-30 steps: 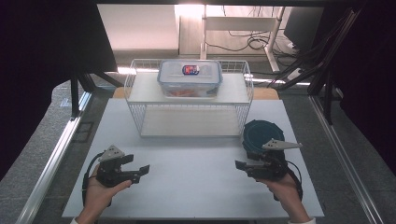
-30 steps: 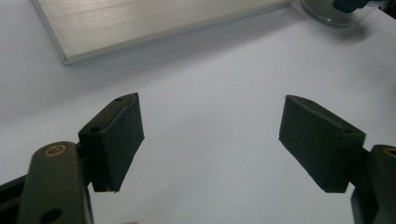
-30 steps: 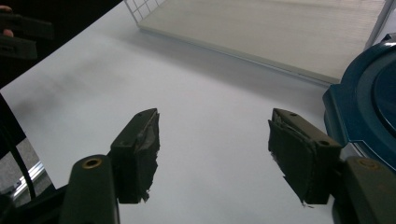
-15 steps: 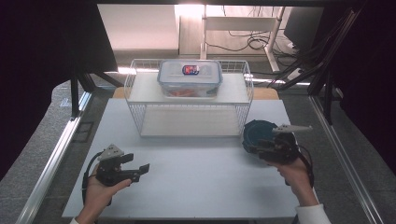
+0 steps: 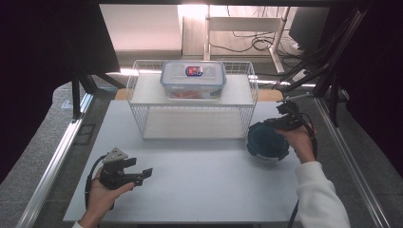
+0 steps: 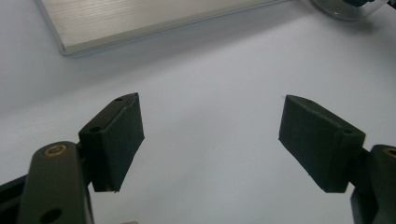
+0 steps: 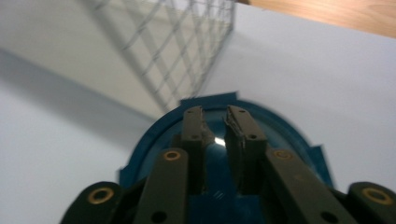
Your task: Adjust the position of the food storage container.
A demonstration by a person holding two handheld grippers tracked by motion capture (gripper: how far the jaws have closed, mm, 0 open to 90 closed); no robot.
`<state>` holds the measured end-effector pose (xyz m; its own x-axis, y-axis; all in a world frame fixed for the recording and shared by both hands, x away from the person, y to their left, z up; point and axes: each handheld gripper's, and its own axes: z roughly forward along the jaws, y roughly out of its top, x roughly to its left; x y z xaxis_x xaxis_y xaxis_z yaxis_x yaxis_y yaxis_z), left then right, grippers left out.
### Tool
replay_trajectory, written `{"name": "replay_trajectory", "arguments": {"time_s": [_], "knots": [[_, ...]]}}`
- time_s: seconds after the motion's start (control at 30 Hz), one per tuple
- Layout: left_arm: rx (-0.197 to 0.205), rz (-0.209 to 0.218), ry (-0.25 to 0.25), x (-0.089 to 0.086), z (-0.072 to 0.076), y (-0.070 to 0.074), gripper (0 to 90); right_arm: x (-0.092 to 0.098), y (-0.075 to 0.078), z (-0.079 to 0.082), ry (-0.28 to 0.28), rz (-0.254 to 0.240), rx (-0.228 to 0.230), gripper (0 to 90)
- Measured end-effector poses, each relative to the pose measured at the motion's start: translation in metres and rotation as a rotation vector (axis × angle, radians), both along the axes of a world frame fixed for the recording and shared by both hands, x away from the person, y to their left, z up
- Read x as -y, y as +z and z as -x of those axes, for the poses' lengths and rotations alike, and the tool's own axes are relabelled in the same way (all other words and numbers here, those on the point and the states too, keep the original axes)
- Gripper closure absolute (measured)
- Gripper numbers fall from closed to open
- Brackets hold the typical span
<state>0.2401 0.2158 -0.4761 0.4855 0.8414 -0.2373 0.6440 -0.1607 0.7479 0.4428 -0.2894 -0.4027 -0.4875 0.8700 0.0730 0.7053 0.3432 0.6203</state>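
Observation:
A round glass container with a dark blue lid [image 5: 266, 141] stands on the white mat [image 5: 204, 185] at the right, beside the wire rack. My right gripper [image 5: 274, 124] hovers over the lid's far right rim, pointing left. In the right gripper view its jaws [image 7: 215, 113] have just been closing and stand almost together over the blue lid [image 7: 294, 135], with only a thin slit between them and nothing in it. My left gripper [image 5: 148, 173] rests at the mat's near left. Its jaws [image 6: 210, 128] are wide open over bare white surface.
A white wire rack [image 5: 138, 102] stands at the back middle, with a clear rectangular food box [image 5: 192, 80] on its top shelf. The rack's mesh [image 7: 187, 60] is just beyond the blue lid. Metal rails border the table on both sides.
My right hand has moved away from me and to the right, from the container's near side to its far right rim, and its jaws have narrowed. The left hand has stayed put.

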Motion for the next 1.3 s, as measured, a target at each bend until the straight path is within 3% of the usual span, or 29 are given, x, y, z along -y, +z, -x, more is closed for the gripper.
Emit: {"name": "replay_trajectory", "arguments": {"time_s": [0.17,0.23,0.5,0.63,1.0,1.3], "knots": [[0.003,0.004,0.007,-0.001,0.0,0.001,21.1,0.002,-0.006,-0.02,-0.025,0.017,-0.022,87.7],[0.012,0.004,0.013,-0.002,0.001,0.002,21.6,0.005,-0.013,-0.033,-0.037,0.062,-0.034,88.7],[0.012,0.006,0.021,-0.004,0.0,0.003,21.5,0.013,-0.028,-0.053,-0.083,0.075,-0.053,88.8],[0.012,0.009,0.025,-0.006,-0.001,0.003,21.5,0.012,-0.036,-0.057,-0.074,0.095,-0.079,89.1],[0.016,0.012,0.028,-0.008,-0.001,0.002,21.9,0.009,-0.035,-0.054,-0.042,0.083,-0.091,89.7],[0.012,0.014,0.024,-0.008,-0.002,0.001,21.9,0.01,-0.035,-0.048,-0.029,0.1,-0.095,89.8]]}}
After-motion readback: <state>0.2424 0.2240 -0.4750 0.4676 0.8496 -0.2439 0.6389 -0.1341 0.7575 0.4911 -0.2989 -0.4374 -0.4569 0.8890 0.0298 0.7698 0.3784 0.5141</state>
